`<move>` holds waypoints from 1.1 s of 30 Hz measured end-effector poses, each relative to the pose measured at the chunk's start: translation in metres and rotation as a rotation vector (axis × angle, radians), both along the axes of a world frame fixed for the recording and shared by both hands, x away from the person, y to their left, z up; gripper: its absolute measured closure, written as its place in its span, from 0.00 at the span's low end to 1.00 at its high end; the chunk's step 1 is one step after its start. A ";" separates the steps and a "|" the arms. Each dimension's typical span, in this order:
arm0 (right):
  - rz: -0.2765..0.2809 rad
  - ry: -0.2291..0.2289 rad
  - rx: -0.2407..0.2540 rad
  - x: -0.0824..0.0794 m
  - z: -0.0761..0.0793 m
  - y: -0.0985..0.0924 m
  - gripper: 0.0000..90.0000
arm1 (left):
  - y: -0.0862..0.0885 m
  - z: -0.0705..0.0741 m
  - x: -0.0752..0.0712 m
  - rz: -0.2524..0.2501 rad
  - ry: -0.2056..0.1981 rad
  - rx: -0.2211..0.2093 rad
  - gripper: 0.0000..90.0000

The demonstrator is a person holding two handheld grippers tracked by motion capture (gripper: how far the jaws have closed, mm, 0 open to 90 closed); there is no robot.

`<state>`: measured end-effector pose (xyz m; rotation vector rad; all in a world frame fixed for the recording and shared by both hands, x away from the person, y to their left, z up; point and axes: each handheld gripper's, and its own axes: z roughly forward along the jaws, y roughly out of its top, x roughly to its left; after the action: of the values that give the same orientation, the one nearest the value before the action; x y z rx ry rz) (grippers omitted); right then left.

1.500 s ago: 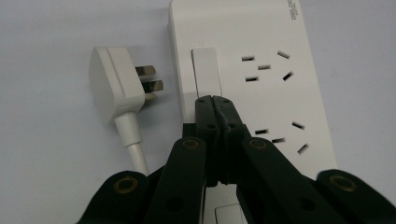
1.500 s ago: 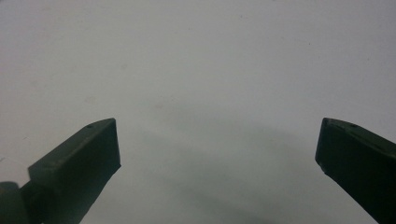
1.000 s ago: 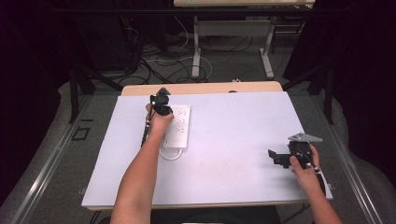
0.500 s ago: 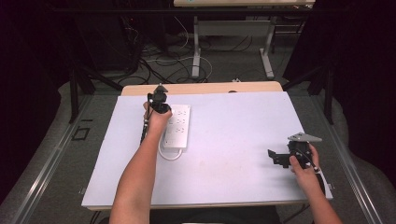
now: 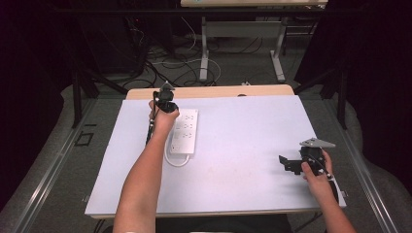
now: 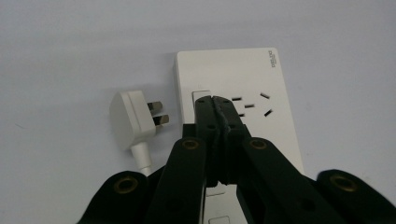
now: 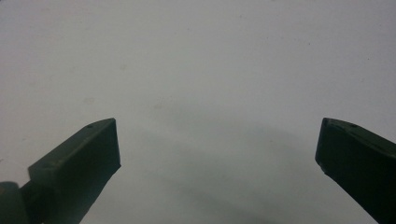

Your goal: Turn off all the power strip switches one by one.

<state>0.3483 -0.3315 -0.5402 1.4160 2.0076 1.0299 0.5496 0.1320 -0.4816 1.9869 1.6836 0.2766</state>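
Just beside power strip [image 6: 233, 74], loose plug [image 6: 133, 119], unobstructed

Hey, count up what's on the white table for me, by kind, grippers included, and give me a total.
Power strip: 1
Plug on a white cable: 1
Grippers: 2, the left gripper shut with its tips on the power strip, the right gripper open over bare table
Total: 4

I see both of my forearms bare, with no sleeves. My left gripper [image 6: 215, 100] is black, its linked arms pinned with brass-coloured rivets. My right gripper [image 5: 286, 164] is black too, topped by a grey three-cornered plate, its jaws blunt and square-ended.
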 end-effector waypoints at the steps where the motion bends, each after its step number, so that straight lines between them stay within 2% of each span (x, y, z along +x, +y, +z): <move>1: 0.000 0.001 -0.001 0.000 0.000 0.000 0.00 | 0.000 0.002 0.001 -0.007 0.005 0.006 1.00; 14: -0.005 0.002 -0.005 0.000 0.000 0.000 0.00 | -0.008 0.009 0.014 -0.012 -0.008 0.012 1.00; 15: -0.007 0.002 -0.004 0.000 0.000 0.000 0.00 | -0.009 0.008 0.015 -0.001 -0.018 0.006 1.00; 16: -0.006 0.001 0.002 0.000 0.000 0.000 0.00 | -0.008 0.008 0.016 -0.012 -0.010 0.013 1.00; 25: -0.009 0.003 0.003 0.000 0.000 0.000 0.00 | -0.008 0.001 0.023 -0.007 -0.003 0.016 1.00; 33: -0.007 0.006 -0.005 0.000 0.000 0.000 0.00 | -0.007 -0.005 0.027 0.014 -0.014 0.007 1.00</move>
<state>0.3480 -0.3312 -0.5405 1.4240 2.0069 1.0189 0.5767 0.1252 -0.4863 1.9748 1.6909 0.3015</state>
